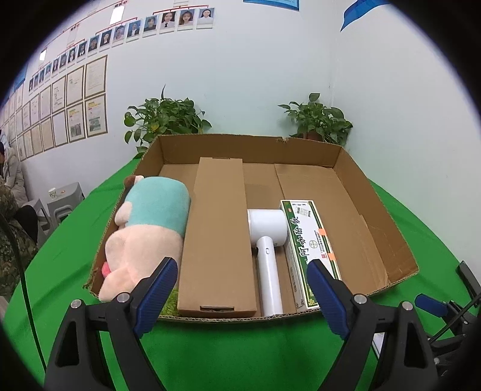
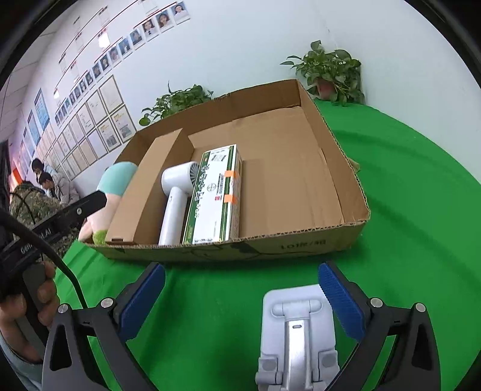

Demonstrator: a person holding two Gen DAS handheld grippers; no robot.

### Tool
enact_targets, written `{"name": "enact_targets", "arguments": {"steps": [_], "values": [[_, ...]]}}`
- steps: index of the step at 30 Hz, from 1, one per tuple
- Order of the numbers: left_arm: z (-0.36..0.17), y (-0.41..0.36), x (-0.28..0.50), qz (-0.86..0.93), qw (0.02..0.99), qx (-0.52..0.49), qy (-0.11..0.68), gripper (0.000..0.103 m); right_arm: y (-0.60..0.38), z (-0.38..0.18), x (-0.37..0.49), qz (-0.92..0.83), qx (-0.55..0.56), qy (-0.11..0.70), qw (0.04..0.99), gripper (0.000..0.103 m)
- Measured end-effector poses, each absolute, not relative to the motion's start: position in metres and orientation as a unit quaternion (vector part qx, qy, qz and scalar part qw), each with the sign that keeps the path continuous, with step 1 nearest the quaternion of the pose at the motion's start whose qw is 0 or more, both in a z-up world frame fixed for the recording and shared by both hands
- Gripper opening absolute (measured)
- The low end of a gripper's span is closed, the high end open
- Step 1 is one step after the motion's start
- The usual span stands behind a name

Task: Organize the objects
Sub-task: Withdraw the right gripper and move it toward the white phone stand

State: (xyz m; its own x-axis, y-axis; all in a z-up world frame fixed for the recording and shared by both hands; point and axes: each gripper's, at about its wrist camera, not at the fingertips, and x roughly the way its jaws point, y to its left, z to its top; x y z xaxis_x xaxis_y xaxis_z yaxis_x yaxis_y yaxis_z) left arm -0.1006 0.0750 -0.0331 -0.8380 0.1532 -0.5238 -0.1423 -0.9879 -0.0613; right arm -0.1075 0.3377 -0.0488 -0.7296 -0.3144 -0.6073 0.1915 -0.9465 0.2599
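Since the folding phone stand point(image 2: 296, 337) lying on the green bench near its front edge, just short of the cardboard tray point(image 2: 300, 243), looks light, rigid and smooth-sided, we would pinch its flat sides between the spread right tongs point(image 2: 240, 297), while the left tongs point(image 1: 243, 288) hang spread and empty.

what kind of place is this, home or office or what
Probably an office or workroom set up for recording, not a home: rows of staff portrait photos and framed certificates cover the wall, and a green cloth drapes the table holding the cardboard tray.
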Motion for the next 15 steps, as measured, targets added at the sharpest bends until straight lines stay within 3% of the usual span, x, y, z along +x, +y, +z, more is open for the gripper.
{"name": "enact_targets", "arguments": {"steps": [15], "values": [[-0.068, 0.083, -0.105, 0.923, 0.155, -0.352, -0.029, 0.087, 0.361, -0.097, -0.088, -0.912, 0.397, -0.05, 0.089, 0.102]]}}
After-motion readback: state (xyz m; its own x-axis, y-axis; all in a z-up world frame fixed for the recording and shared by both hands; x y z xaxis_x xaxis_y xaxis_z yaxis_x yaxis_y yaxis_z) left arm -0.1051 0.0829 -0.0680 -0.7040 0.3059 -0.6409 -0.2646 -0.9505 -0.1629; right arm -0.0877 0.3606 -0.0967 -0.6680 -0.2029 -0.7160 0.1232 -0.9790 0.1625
